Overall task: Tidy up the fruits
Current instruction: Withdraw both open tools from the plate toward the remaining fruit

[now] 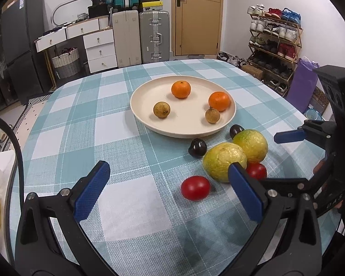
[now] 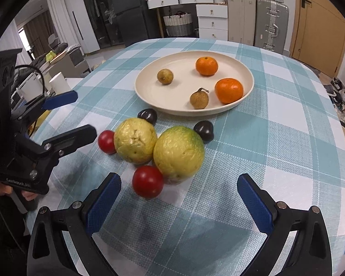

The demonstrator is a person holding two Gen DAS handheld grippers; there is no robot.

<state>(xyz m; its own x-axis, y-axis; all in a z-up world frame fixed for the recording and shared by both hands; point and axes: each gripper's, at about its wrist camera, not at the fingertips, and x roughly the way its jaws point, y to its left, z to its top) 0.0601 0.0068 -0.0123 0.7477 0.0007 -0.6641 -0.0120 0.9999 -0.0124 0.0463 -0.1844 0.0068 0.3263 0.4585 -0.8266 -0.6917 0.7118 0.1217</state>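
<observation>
Roughly 4 of 10 done: two oranges (image 2: 206,66) and two longans (image 2: 165,76) sit on the plate (image 2: 149,96), six fruits (image 2: 179,154) remain clustered on the bench (image 2: 287,126) just near of it, left gripper (image 1: 168,191) and right gripper (image 2: 179,204) jaws wide, empty.

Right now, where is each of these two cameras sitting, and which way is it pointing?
Left wrist view: sits on the left hand-held gripper, looking across the checked table at the plate; its own open blue fingers show, with the right hand-held gripper at the right edge.
Right wrist view: sits on the right hand-held gripper, facing the same plate; its own open fingers show, with the left hand-held gripper and a hand at the left.
Shared: plate, fruit, both grippers.
</observation>
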